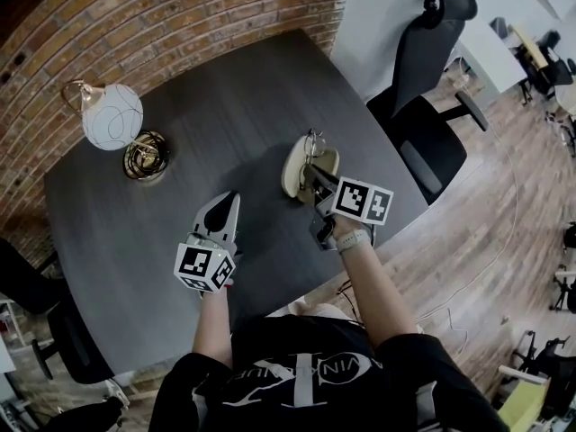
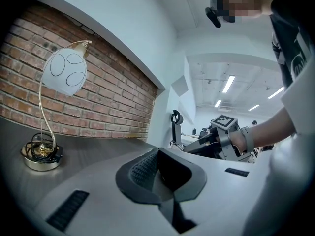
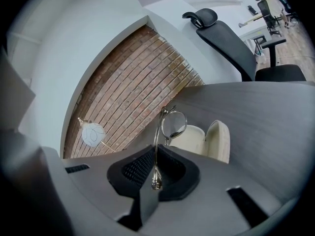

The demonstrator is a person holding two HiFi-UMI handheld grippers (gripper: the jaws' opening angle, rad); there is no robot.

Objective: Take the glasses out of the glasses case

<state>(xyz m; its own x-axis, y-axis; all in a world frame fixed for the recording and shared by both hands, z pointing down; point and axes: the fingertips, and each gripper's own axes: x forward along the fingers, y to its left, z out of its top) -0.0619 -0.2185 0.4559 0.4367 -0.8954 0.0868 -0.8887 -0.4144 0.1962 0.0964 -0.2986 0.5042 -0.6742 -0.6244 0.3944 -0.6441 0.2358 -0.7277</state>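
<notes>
The cream glasses case (image 1: 297, 171) lies open on the dark table (image 1: 216, 106), near its right edge. My right gripper (image 1: 317, 182) is shut on the thin metal glasses (image 1: 313, 142) and holds them just above the case. In the right gripper view the glasses (image 3: 173, 124) stand upright, a thin metal part of them pinched between the pads of the right gripper (image 3: 155, 176), one round lens over the open case (image 3: 209, 140). My left gripper (image 1: 222, 214) is over the table to the left of the case. In its own view the left gripper (image 2: 165, 181) is shut and holds nothing.
A lamp with a white globe shade (image 1: 112, 115) and a brass base (image 1: 146, 157) stands at the table's far left, by the brick wall (image 1: 180, 16). A black office chair (image 1: 427, 88) stands beyond the table's right edge. The near table edge is just behind both grippers.
</notes>
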